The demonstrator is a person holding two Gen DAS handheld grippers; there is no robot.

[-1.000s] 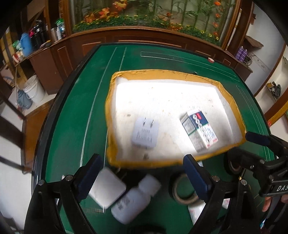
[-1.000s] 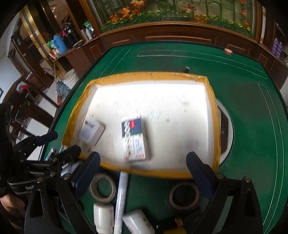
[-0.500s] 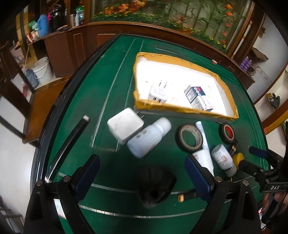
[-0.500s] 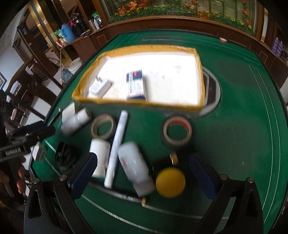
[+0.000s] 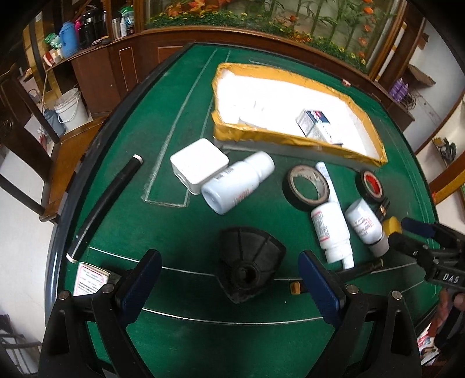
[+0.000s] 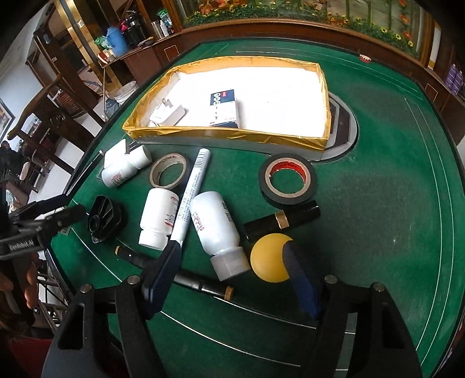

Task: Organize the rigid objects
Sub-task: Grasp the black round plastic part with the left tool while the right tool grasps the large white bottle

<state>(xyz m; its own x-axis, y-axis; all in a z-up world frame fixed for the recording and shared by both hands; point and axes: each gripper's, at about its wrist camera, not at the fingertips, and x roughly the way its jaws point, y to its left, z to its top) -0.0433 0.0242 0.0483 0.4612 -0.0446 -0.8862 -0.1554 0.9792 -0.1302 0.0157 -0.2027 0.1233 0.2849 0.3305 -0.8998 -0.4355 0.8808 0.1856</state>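
over green table | right gripper point(image 6: 229, 272) closing round white bottle point(image 6: 216, 229), not gripped | left gripper point(image 5: 229, 286) wide, empty

A home-like room is indicated by wooden cabinetry point(image 5: 116, 67), a planted aquarium display point(image 5: 261, 17), and a green felt-topped counter point(image 6: 377, 203).

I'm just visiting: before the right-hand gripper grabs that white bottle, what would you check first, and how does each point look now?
1. Right gripper jaws closing, bottle cap between them, pads not pressing yet: ok.
2. Yellow ball beside the right finger, may get nudged: not ok.
3. Marker leaning along the bottle: not ok.
4. Tray has bare floor free: ok.
5. Left gripper open, holding nothing, apart: ok.
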